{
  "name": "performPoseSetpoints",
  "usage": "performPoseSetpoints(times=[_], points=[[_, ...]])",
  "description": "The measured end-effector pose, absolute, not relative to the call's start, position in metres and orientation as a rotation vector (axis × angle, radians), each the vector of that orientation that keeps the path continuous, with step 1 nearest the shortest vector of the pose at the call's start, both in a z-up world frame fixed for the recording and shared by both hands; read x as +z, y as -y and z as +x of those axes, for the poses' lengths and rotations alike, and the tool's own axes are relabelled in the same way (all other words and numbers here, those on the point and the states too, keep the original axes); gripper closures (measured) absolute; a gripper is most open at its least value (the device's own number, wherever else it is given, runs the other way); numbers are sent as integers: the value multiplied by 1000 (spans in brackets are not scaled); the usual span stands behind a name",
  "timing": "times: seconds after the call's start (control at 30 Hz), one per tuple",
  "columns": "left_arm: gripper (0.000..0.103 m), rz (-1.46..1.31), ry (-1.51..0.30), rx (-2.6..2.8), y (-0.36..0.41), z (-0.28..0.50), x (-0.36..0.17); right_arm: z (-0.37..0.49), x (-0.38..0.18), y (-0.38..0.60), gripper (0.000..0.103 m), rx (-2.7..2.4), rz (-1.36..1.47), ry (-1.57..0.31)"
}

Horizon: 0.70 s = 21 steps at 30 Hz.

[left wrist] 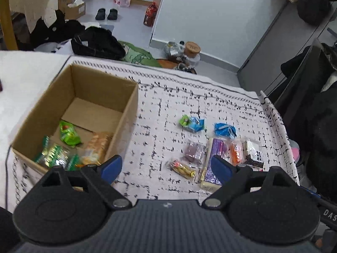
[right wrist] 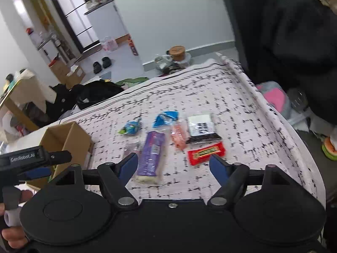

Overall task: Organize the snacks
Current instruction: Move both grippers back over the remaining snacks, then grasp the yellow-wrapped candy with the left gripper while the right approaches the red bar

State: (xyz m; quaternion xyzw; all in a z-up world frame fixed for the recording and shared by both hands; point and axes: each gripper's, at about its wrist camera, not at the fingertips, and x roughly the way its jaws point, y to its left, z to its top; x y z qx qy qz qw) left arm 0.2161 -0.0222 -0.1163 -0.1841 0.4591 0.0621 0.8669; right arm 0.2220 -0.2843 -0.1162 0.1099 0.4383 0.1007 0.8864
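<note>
Centrally, white cloth (left wrist: 160,113) with black dash print covering the surface, cardboard box (left wrist: 42,113) at left holding green packets, loose snacks (left wrist: 212,147) at lower right, left gripper (left wrist: 166,166) and right gripper (right wrist: 173,165) both spread apart and empty, grey floor (left wrist: 130,10), black slippers (left wrist: 106,13) at upper left, pale wall (left wrist: 210,16) behind.

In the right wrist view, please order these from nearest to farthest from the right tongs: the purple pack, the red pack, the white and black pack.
1. Purple pack, just ahead of the right tongs, beside the left finger.
2. Red pack, slightly farther, toward the right finger.
3. White and black pack, farthest, behind the red one.
</note>
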Motion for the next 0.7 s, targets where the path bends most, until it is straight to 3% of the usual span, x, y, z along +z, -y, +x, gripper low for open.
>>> performPoseSetpoints(times=[0.17, 0.3, 0.53, 0.7], points=[[13, -369, -961, 142, 36, 220, -125, 225, -126, 305, 38, 165, 274, -917], [14, -362, -972, 158, 41, 229, -131, 230, -136, 315, 54, 149, 323, -931], [18, -378, -1019, 195, 46, 249, -151, 243, -153, 313, 54, 137, 356, -960], [29, -398, -1069, 199, 50, 260, -171, 246, -163, 317, 54, 120, 376, -953]])
